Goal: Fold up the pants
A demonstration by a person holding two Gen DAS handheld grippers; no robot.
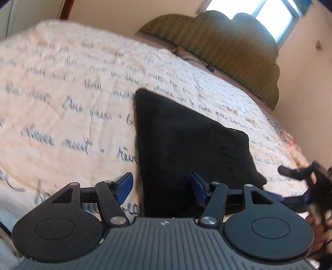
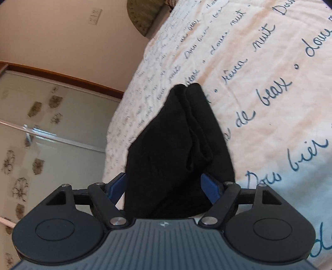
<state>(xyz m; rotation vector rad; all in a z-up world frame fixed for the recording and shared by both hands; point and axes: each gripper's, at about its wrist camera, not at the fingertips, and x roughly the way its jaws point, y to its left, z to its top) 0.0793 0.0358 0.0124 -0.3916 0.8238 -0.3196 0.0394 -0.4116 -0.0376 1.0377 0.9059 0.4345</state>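
Observation:
The black pants (image 1: 186,145) lie folded into a compact slab on the cream bedspread (image 1: 72,93). My left gripper (image 1: 161,189) hovers over their near left edge with its blue pads apart; one pad is off the cloth, the other is above it. In the right wrist view the pants (image 2: 176,145) show as a creased mound between the spread fingers of my right gripper (image 2: 164,187), and neither pad visibly presses the cloth. The right gripper (image 1: 290,184) also appears, blurred, at the pants' right corner, with a hand behind it.
The bedspread (image 2: 269,103) carries blue handwriting. An olive padded headboard (image 1: 228,52) stands at the far end under a bright window (image 1: 259,12). Beyond the bed's edge are a sliding wardrobe door (image 2: 51,124) with flower prints and a wall switch (image 2: 94,16).

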